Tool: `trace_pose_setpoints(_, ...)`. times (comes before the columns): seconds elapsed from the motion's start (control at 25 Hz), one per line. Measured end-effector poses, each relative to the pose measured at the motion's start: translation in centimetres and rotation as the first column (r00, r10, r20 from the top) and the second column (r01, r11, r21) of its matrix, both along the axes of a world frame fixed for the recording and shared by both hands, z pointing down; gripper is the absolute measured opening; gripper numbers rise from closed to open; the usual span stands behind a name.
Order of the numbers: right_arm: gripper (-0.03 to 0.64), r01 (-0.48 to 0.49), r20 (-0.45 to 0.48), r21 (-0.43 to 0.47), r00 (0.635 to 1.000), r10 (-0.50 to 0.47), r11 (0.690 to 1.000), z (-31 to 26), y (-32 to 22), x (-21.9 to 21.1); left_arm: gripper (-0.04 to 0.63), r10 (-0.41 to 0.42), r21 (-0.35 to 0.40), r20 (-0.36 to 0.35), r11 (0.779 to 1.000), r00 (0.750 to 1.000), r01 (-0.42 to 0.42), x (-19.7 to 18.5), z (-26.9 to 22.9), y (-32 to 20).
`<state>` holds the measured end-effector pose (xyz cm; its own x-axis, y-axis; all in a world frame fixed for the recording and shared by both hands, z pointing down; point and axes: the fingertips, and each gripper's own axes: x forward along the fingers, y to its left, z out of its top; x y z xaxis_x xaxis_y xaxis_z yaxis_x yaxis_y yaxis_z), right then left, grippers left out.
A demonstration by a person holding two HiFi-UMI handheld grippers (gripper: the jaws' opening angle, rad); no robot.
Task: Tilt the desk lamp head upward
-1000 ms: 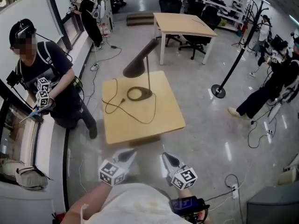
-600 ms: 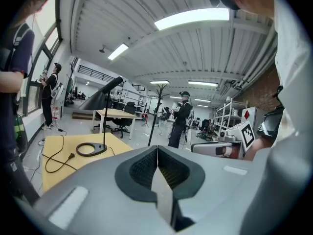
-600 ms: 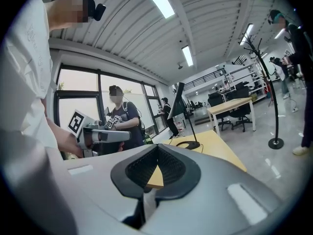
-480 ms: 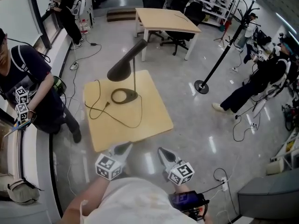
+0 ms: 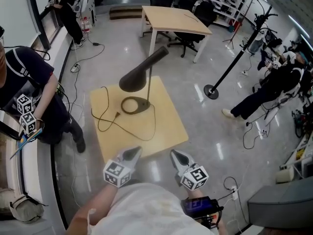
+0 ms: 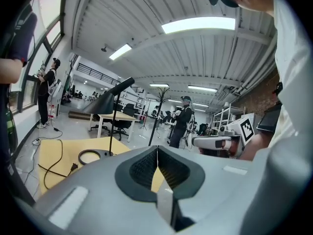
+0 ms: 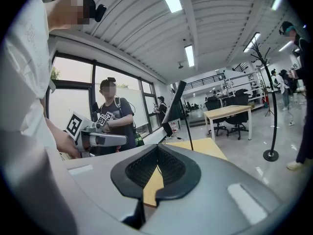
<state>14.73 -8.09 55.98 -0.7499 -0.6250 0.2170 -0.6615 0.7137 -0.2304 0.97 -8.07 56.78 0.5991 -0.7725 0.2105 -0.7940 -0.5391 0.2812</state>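
Note:
A dark desk lamp stands on a low square wooden table (image 5: 171,131). Its ring base (image 5: 135,105) rests on the tabletop, a thin stem rises from it, and the cone head (image 5: 142,71) slopes down to the left. The lamp head (image 6: 108,96) also shows in the left gripper view and as a dark cone (image 7: 175,103) in the right gripper view. A black cord (image 5: 105,117) with a plug loops over the table. My left gripper (image 5: 133,153) and right gripper (image 5: 175,157) are both shut and empty, held side by side just short of the table's near edge.
A person (image 5: 29,92) holding marker-cube grippers stands at the window ledge on the left. A larger desk (image 5: 176,19) with office chairs is behind the table. A black coat stand (image 5: 230,67) and more people are at the right. Cables lie on the floor.
I have walked nearer to the low table; both grippers came forward with me and now sit close to its near edge. The lamp has not moved on the table.

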Motion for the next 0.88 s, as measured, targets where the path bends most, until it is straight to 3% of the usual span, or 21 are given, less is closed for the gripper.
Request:
trace_pose_setpoints(0.4,0.012,0.047,-0.023,-0.002,0.999,-0.047,0.999,0.3,-2.5,-5.7,0.005,-0.036,-0.004,-0.012,0.999,0.999,0.036,-5.3,1.0,-1.9)
trace_pose_setpoints(0.88,0.012,0.132,-0.026,-0.013,0.991,-0.133,0.991,0.6,-5.1,-8.8,0.005,-0.086,-0.011,-0.009,0.996,0.996,0.086,-7.4,0.9,-3.5)
